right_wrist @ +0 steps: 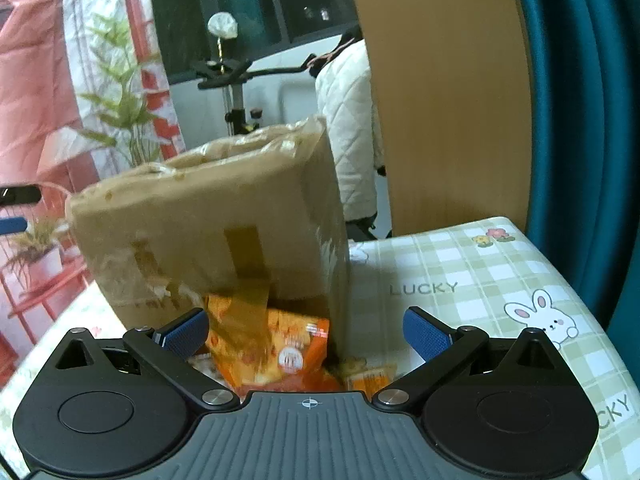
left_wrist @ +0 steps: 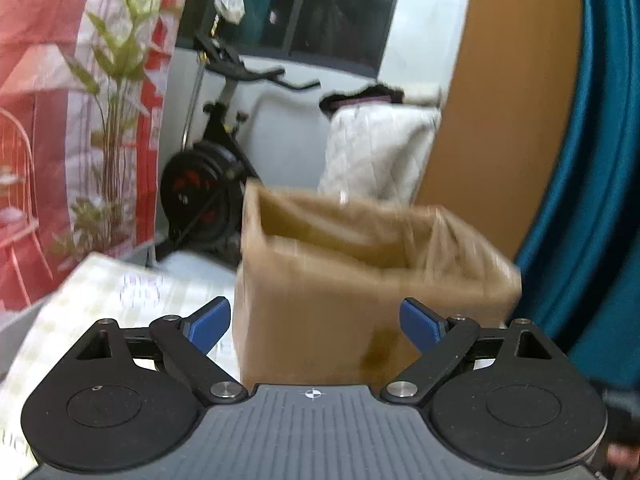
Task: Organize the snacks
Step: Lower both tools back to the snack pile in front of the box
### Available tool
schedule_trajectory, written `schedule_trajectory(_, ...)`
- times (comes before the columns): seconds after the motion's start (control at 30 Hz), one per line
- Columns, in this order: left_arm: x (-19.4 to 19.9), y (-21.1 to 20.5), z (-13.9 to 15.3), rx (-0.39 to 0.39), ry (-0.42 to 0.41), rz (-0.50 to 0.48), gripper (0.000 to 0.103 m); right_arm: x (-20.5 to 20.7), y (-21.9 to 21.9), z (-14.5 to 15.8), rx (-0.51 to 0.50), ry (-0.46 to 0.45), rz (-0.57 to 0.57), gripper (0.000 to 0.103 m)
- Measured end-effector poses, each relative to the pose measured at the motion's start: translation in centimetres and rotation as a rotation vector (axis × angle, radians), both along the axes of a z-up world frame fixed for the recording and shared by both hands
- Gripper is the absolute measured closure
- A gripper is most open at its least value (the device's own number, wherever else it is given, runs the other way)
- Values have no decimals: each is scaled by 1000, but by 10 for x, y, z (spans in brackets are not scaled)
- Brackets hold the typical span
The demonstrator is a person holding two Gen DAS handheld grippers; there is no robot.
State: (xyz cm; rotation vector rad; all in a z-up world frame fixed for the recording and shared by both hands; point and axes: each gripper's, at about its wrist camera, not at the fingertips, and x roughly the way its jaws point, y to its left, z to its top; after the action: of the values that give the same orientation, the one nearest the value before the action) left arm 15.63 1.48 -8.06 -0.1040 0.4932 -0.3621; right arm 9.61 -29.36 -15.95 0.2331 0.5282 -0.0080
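A brown cardboard box [left_wrist: 372, 276] with its top open stands on the checked tablecloth; the left wrist view of it is blurred. My left gripper [left_wrist: 316, 324] is open just in front of the box, nothing between its blue pads. In the right wrist view the same box [right_wrist: 216, 216] shows its taped side, with loose brown tape hanging down. Orange snack packets [right_wrist: 280, 352] lie on the cloth at the foot of the box. My right gripper [right_wrist: 306, 334] hangs open right above them, its pads apart and touching nothing. The tips of the left gripper [right_wrist: 12, 210] show at the far left edge.
The table [right_wrist: 460, 280] has a green checked cloth with rabbits and "LUCKY" print. Behind it are an exercise bike [left_wrist: 216, 160], a white quilted jacket [left_wrist: 376, 152], a wooden panel [left_wrist: 508, 80], a teal curtain [left_wrist: 592, 200] and a potted plant [left_wrist: 116, 120].
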Motion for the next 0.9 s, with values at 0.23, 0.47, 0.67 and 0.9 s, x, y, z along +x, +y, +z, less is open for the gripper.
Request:
schedule_trajectory(0.23, -24, -7, -51, 16, 117, -113, 10, -5, 17, -13, -37, 36, 34, 1)
schedule_trajectory(0.47, -33, -26, -88, 54, 195, -239, 10, -10, 21, -19, -49, 50, 51, 1)
schedule_trajectory(0.67, -25, -33, -107, 106, 225, -223, 10, -13, 17, -28, -51, 66, 45, 1)
schedule_trajectory(0.9, -23, -36, -128, 69, 277, -178, 14, -17, 13, -36, -78, 86, 50, 1)
